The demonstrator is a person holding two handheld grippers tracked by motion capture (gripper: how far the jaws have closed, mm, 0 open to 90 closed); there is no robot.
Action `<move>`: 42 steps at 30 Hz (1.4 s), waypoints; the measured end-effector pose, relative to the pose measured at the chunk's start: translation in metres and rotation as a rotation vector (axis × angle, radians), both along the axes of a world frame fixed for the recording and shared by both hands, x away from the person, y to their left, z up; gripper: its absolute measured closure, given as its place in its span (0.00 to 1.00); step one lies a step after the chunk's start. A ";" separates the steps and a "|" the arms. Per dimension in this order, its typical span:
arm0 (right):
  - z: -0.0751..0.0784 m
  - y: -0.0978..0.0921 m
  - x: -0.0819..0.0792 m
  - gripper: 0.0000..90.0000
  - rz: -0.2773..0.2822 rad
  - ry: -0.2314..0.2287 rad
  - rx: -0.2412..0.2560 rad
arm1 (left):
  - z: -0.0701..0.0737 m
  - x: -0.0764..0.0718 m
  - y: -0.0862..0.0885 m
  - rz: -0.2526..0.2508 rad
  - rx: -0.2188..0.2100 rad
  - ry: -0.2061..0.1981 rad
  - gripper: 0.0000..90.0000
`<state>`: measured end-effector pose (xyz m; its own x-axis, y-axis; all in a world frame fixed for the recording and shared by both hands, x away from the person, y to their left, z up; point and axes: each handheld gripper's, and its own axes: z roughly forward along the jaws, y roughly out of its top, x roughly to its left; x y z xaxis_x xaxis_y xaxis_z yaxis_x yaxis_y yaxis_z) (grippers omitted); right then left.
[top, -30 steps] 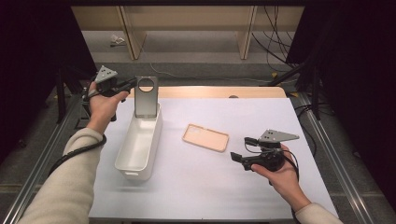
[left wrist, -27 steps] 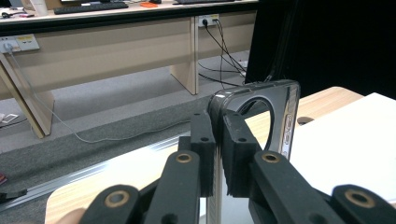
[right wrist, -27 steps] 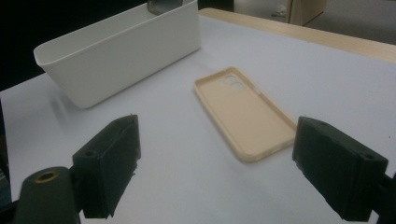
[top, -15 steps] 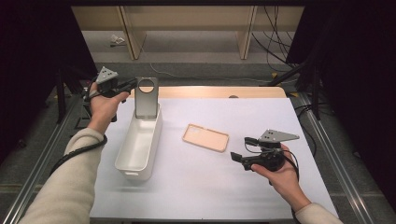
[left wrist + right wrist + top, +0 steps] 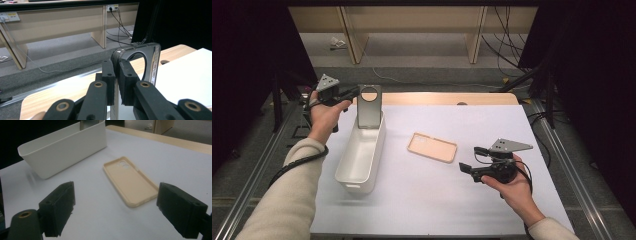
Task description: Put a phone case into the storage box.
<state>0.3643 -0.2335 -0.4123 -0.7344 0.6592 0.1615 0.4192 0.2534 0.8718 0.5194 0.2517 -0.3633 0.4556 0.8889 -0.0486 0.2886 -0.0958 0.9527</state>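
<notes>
While the left gripper (image 5: 353,93) is up at the far left corner of the table, its black jaws are pinched tight on the top edge of a dark grey phone case with a big round camera cutout (image 5: 369,106). You can see it really well in the left gripper view, where the case (image 5: 140,62) sits squeezed between the two pads. That case is standing upright, its lower end down inside the far end of a long white plastic bin (image 5: 360,156), which lies lengthwise on the white table cover (image 5: 432,200).

Over on the other side, the right gripper (image 5: 469,159) is held low above the table, jaws spread wide with nothing between them. It's pointed toward a flat beige phone case (image 5: 432,147) lying open side up on the cover, just right of the bin and not touching it. From the right gripper view the beige case (image 5: 130,181) sits just ahead of the open jaws, with the bin (image 5: 65,147) beyond it.
</notes>
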 end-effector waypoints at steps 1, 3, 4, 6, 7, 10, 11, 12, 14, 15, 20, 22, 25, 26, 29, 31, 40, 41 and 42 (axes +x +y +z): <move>0.000 0.000 0.000 0.18 0.000 0.000 0.000 | -0.001 0.000 0.000 0.000 -0.002 0.001 0.93; 0.000 0.000 0.000 0.18 0.001 0.001 -0.001 | -0.002 0.001 0.001 0.000 -0.002 0.005 0.93; 0.000 0.000 0.000 0.18 0.001 0.002 0.000 | -0.002 0.001 0.001 0.000 -0.003 0.006 0.93; -0.001 0.000 0.000 0.18 0.002 0.004 -0.002 | -0.003 0.001 0.001 -0.001 -0.002 0.007 0.93; -0.001 0.000 0.000 0.18 0.003 0.004 -0.003 | -0.004 0.001 0.001 -0.001 -0.001 0.008 0.93; -0.001 0.000 0.000 0.18 0.004 0.002 -0.003 | -0.006 0.002 0.001 -0.004 0.003 0.012 0.93; 0.000 0.000 0.000 0.18 0.003 0.002 -0.002 | -0.006 0.002 0.001 -0.004 0.004 0.013 0.93; 0.000 0.000 0.000 0.18 0.003 0.002 -0.001 | -0.007 0.002 0.000 -0.005 0.006 0.014 0.93; 0.000 0.000 0.000 0.18 0.003 0.002 -0.001 | -0.008 0.002 0.001 -0.005 0.006 0.015 0.93; 0.000 0.000 0.000 0.18 0.004 0.001 -0.002 | -0.008 0.002 0.001 -0.004 0.005 0.016 0.93; 0.000 0.000 0.000 0.18 0.004 0.003 -0.003 | -0.011 0.003 0.001 -0.002 0.007 0.021 0.93; -0.001 0.000 0.000 0.18 0.004 0.003 -0.002 | -0.012 0.003 0.001 0.000 0.005 0.025 0.93; -0.001 0.000 0.000 0.18 0.004 0.003 -0.002 | -0.015 0.003 0.002 0.001 0.004 0.030 0.93; -0.001 0.000 0.000 0.18 0.004 0.003 -0.003 | -0.015 0.003 0.002 0.001 0.004 0.032 0.93; -0.001 0.000 0.000 0.18 0.004 0.003 -0.003 | -0.017 0.004 0.002 0.003 0.002 0.035 0.93; -0.001 0.000 0.000 0.18 0.003 0.002 -0.003 | -0.018 0.004 0.002 0.003 0.001 0.037 0.93; -0.001 0.000 0.000 0.18 0.003 0.004 -0.004 | -0.024 0.006 0.003 0.008 0.001 0.054 0.93; -0.001 0.000 0.000 0.18 0.004 0.004 -0.003 | -0.025 0.006 0.003 0.010 0.000 0.055 0.93; -0.001 0.000 0.000 0.18 0.003 0.004 -0.004 | -0.025 0.006 0.003 0.011 -0.002 0.057 0.93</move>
<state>0.3646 -0.2336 -0.4130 -0.7358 0.6575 0.1619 0.4221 0.2584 0.8689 0.5256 0.2545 -0.3887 0.4427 0.8935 -0.0756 0.3432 -0.0910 0.9349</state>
